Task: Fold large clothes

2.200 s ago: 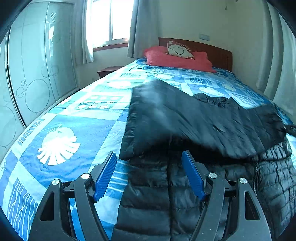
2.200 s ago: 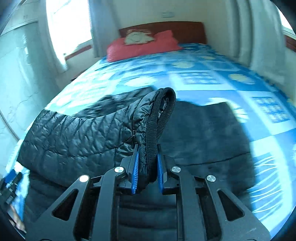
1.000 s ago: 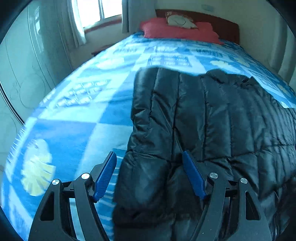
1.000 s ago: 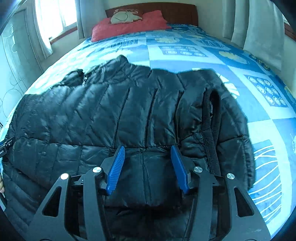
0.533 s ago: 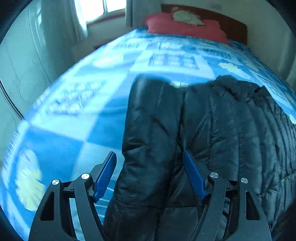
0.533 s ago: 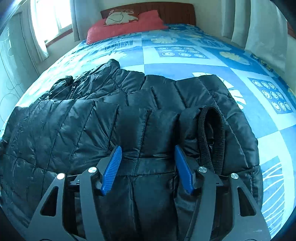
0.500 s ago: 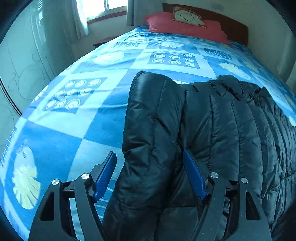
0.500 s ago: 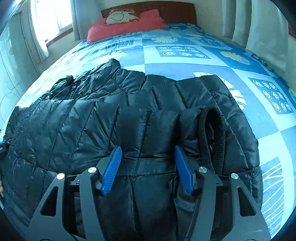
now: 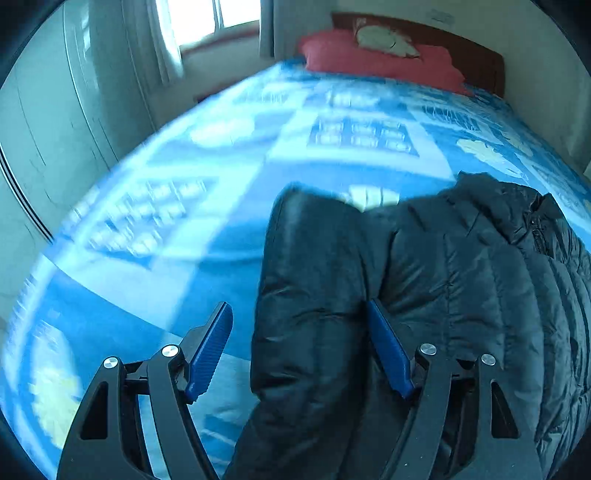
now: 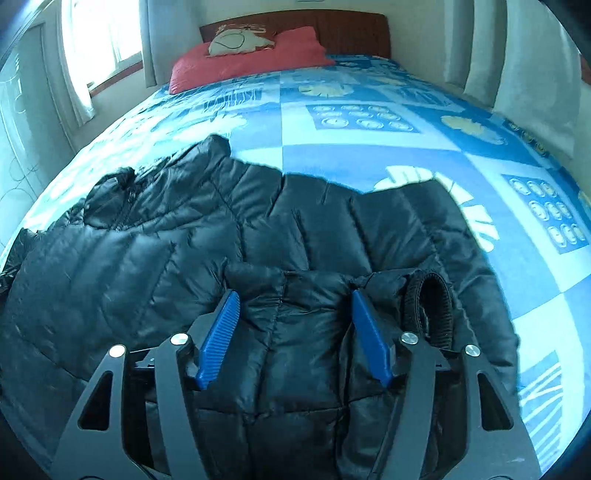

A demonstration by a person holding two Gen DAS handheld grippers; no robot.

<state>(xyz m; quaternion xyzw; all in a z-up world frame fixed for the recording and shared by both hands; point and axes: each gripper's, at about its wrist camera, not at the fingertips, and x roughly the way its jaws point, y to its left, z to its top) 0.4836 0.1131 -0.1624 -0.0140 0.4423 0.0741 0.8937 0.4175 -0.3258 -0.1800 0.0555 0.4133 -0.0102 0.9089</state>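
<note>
A black quilted puffer jacket [image 10: 258,229] lies spread on the blue patterned bedspread [image 10: 369,118]. Its folded sleeve ends in a ribbed knit cuff [image 10: 428,306], just right of my right gripper [image 10: 295,302]. That gripper hovers over the jacket with its jaws opening; the padding beneath is not pinched. In the left wrist view the jacket's left edge [image 9: 317,295] runs up between the blue pads of my left gripper [image 9: 301,314], whose jaws are also opening and do not press the fabric. The collar with its zipper [image 9: 535,229] lies at the right.
A red pillow [image 10: 251,62] with a pale cushion on it leans against the wooden headboard [image 10: 332,29]. A window with curtains [image 9: 162,37] and a pale wardrobe door [image 9: 55,110] stand to the left. Bare bedspread [image 9: 147,240] lies left of the jacket.
Both grippers have crept forward over the jacket. The right jaws have widened, having let go of the sleeve they held earlier. The left jaws spread slightly.
</note>
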